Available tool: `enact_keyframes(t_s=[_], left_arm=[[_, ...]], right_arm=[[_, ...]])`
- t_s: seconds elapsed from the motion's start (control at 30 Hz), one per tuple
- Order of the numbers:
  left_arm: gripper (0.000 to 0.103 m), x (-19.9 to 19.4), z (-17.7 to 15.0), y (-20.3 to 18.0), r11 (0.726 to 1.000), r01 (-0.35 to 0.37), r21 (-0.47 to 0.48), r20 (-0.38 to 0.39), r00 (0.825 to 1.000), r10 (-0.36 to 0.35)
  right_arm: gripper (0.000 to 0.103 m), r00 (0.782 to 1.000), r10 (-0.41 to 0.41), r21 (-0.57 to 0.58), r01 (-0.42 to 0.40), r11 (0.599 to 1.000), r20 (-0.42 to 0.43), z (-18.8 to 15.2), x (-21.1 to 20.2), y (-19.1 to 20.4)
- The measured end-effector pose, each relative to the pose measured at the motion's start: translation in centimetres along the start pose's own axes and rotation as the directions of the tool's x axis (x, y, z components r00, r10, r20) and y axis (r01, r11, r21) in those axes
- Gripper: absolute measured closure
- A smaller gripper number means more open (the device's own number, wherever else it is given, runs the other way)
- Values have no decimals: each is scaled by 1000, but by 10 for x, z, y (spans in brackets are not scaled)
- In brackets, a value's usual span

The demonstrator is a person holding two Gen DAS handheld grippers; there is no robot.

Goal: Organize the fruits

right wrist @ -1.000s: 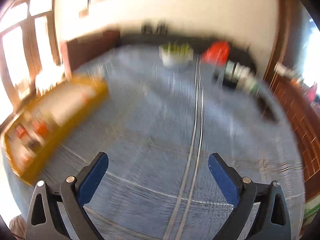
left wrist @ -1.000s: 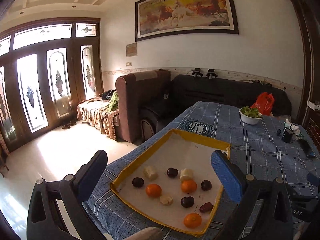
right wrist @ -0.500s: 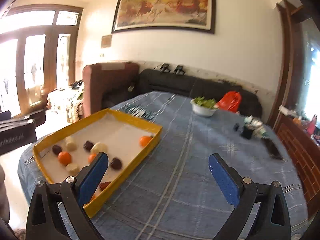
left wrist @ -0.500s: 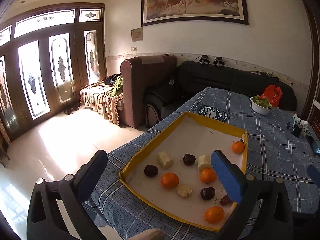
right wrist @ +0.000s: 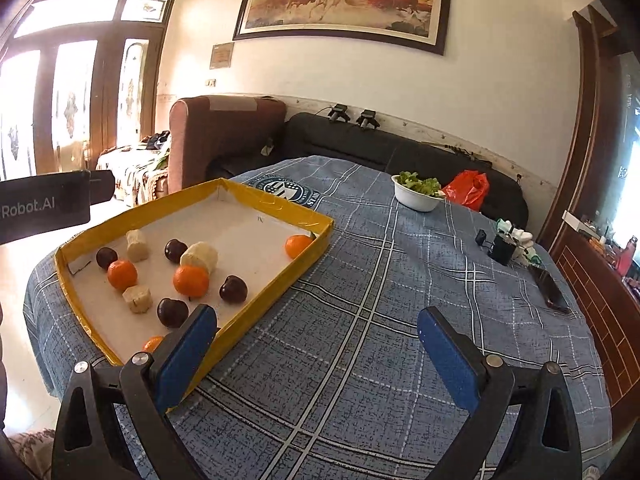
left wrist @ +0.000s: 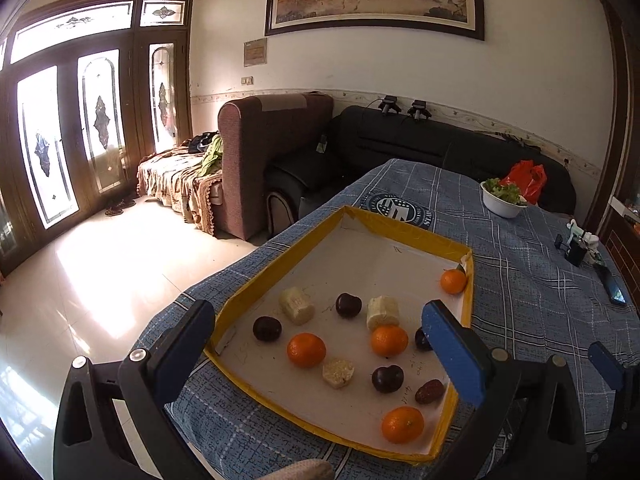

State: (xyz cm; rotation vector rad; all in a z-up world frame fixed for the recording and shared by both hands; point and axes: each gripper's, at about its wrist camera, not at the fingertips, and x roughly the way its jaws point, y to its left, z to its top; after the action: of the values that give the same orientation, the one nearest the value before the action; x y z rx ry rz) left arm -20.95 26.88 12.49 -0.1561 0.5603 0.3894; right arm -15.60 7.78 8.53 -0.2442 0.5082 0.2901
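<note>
- Strong daylight pours through the glass doors point(left wrist: 60, 136), blown out white in the right wrist view (detail lost there).
- Glare pools on the floor point(left wrist: 92, 264).
- Both frames are sharp; fisheye bending and dark vignetting mark the edges.

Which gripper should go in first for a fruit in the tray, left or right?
Left, probably. The left gripper is open and faces straight over the yellow tray, with an orange between its fingers. The right gripper, also open, points at bare tablecloth beside the tray.
</note>
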Motion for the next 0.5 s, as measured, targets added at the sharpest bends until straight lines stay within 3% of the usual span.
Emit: enact_keyframes(t_s=[0.33,0.5], left_arm=[[0,-6,2,-9,999,-37,30,0,999,37],[0,-12,5,-14,998,-50,45,9,999,49]], right_arm=[[0,994,108,-74,-110,991,-32,7,0,18],[0,991,125,-62,-127,990,-38,10,0,18]])
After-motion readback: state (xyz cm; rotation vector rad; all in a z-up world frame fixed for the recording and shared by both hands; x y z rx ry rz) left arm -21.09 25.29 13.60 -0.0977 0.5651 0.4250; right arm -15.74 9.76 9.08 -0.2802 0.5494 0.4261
